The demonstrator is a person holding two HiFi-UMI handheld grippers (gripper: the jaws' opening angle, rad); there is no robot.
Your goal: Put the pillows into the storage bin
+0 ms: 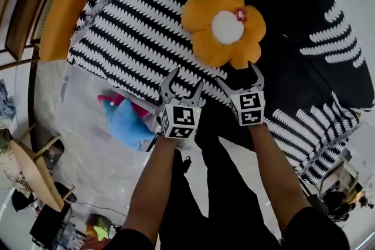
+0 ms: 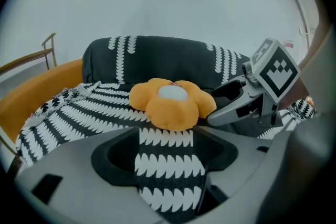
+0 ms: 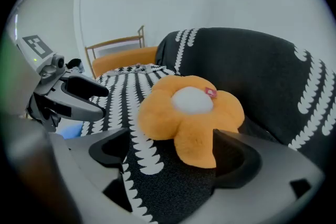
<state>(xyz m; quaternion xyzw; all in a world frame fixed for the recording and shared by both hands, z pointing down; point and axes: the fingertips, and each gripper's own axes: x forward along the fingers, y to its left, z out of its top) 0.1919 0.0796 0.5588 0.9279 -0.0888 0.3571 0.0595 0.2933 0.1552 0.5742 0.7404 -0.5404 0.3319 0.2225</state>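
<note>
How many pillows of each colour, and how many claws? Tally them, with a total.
Orange flower pillow: 1
Blue pillow: 1
Claws: 2, the left claw and the right claw, both open
Total: 4
The red thing under the blue pillow is too hidden to count.

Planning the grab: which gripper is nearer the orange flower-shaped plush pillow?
Right. Right gripper is at the orange flower pillow's near petal; left gripper hangs farther back, over the striped cover.
</note>
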